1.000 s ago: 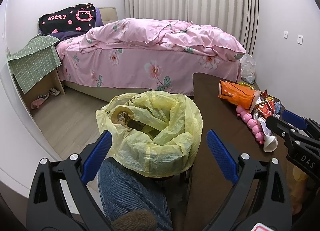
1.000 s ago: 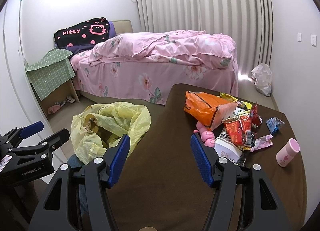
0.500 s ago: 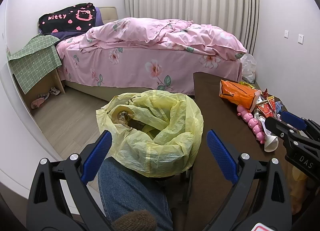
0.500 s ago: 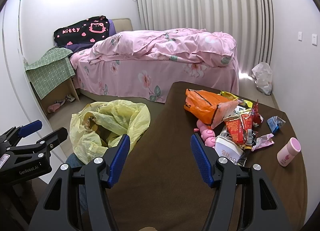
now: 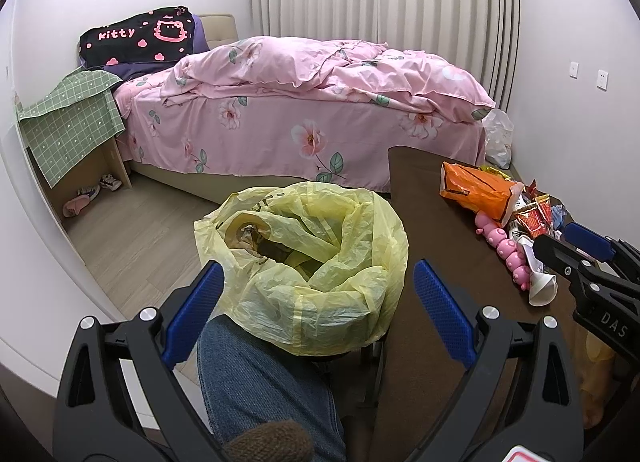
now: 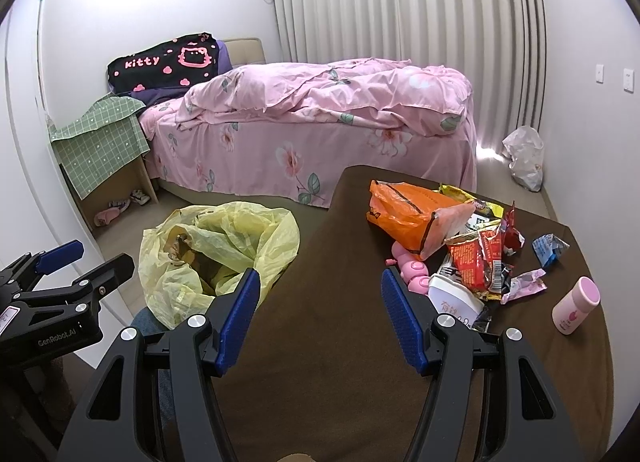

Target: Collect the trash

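A yellow trash bag [image 5: 312, 266] stands open beside the brown table's left edge, some trash inside; it also shows in the right wrist view [image 6: 216, 250]. My left gripper [image 5: 316, 306] is open and empty just in front of the bag. My right gripper [image 6: 320, 318] is open and empty above the brown table [image 6: 320, 362]. Trash lies on the table's right part: an orange bag [image 6: 412, 213], red snack wrappers [image 6: 480, 258], a white cup [image 6: 456, 302], a blue wrapper [image 6: 550, 248], a pink bottle [image 6: 576, 304] and a pink toy [image 6: 412, 266].
A bed with pink bedding [image 5: 304, 109] stands behind. A nightstand under a green cloth [image 5: 72, 121] is at the left, shoes below it. A white plastic bag [image 6: 524, 157] lies on the floor by the right wall. My knee in jeans [image 5: 260, 378] is under the left gripper.
The right gripper has drifted slightly up and back over the table. The left gripper and the bag have barely moved.
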Available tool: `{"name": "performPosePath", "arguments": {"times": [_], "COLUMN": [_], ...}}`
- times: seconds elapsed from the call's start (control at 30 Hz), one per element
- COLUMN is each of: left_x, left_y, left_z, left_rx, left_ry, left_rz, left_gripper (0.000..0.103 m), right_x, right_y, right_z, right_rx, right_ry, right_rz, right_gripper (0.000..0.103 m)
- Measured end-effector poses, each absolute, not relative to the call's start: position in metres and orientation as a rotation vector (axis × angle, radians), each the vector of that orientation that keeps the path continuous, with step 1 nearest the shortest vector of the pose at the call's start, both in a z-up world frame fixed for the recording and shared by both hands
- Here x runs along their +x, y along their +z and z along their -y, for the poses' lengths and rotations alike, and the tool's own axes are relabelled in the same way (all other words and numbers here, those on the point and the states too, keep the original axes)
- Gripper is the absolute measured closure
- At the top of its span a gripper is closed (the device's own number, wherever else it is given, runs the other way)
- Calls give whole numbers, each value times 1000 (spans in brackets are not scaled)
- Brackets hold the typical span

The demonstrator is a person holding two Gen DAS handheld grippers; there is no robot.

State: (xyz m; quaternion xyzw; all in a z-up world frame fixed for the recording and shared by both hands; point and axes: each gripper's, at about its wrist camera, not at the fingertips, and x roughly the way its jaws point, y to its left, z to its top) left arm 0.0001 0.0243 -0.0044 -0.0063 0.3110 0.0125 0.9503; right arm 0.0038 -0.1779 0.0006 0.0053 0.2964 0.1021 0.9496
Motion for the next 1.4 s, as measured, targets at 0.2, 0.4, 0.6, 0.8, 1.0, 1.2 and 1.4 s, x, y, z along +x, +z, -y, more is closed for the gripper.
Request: {"name": "performPosePath", "arguments": {"times": [0.2,0.4,0.6,0.8,1.0,1.2,1.4], "left_x": [0,0,0,3,20,38,54], "left_y": [-4,-4,-5,-5,-18,-34,-45], "left_z": [-25,-24,-24,-24,-9,19,55], "left_rx": [-14,-13,-13,-25,-22,-18,-37], "left_ry": [26,26,25,21,-28,-148,-286], "left_rz": [-633,-631,-633,-638,-664,-692,-683], "left_gripper": [12,12,12,12,12,12,10], "right_x": [3,3,3,3,3,3,4], "right_y": [2,2,2,5,5,-10,-32], "right_z": [177,178,180,189,234,290,321], "right_rx": [11,11,14,15,47,85,76], "right_ry": [209,207,205,178,73,-36,-74], "right_rz": [-606,-604,-603,-595,-581,-610,-644], "right_gripper": [43,43,43,43,43,43,43]}}
